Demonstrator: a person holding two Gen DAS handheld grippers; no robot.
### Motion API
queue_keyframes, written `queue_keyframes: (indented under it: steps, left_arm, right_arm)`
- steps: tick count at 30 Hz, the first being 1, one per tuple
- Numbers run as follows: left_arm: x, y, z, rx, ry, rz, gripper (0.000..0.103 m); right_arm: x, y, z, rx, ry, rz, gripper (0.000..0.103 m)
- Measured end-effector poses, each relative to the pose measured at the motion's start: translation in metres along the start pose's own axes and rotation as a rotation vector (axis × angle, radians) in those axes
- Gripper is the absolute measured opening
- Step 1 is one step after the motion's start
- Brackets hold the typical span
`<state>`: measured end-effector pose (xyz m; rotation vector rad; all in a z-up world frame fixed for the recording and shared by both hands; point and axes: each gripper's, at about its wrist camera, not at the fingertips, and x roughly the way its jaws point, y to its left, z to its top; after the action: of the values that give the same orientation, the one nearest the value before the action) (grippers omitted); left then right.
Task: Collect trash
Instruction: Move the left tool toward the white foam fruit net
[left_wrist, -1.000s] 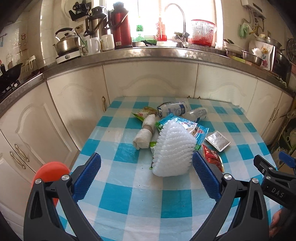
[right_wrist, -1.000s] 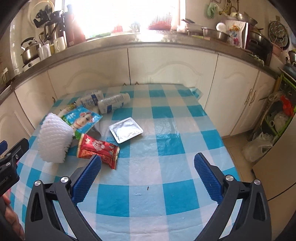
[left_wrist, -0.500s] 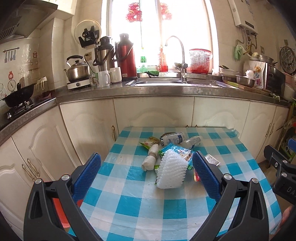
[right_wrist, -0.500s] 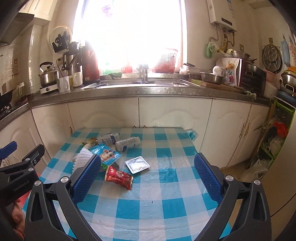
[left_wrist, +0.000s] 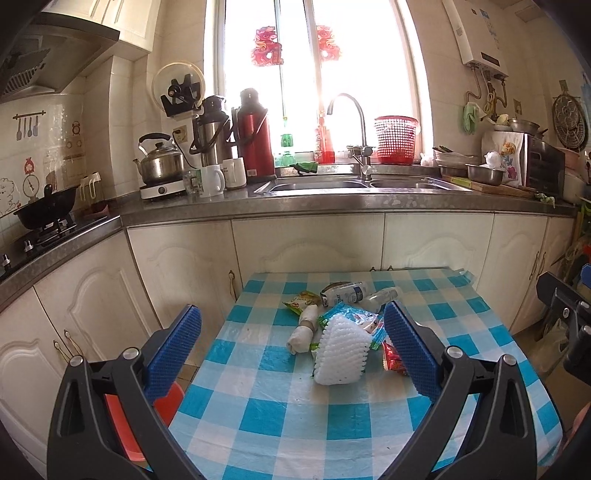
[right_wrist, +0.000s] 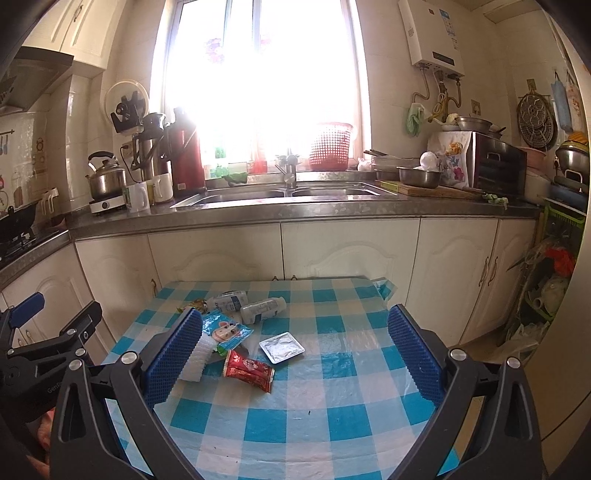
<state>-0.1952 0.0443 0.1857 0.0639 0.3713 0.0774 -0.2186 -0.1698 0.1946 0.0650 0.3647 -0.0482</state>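
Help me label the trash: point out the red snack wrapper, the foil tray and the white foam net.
red snack wrapper (right_wrist: 248, 373), right wrist view, middle of the pack.
foil tray (right_wrist: 281, 347), right wrist view, its flat centre.
white foam net (left_wrist: 341, 350), left wrist view, ribbed middle.

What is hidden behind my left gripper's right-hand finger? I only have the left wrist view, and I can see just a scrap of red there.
Observer: That scrap is a red snack wrapper. The right wrist view shows all of it, lying flat on the table.
Operator: Is there anything else next to it?
Observer: Yes, a silver foil tray sits right beside the wrapper, on the side toward the counter. Your view doesn't show it at all.
Operator: Is the right gripper free to take it?
Observer: The right gripper is open, with nothing between its fingers.
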Motion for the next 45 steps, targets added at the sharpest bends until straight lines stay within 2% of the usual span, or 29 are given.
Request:
queue_keyframes:
  steps: [11, 22, 45]
  left_arm:
    - [-0.006, 0.003, 0.002, -0.013, -0.011, 0.003, 0.099]
    - [0.003, 0.004, 0.002, -0.018, 0.01, 0.008, 0.099]
    - [0.038, 0.005, -0.019, -0.023, 0.086, 0.026, 0.099]
  right_arm:
    - [-0.018, 0.002, 0.005, -0.004, -0.054, 0.015, 0.099]
    - [-0.019, 0.003, 0.006, -0.001, -0.063, 0.015, 0.099]
    - [0.025, 0.002, -0.014, 0.019, 0.029, 0.042, 0.099]
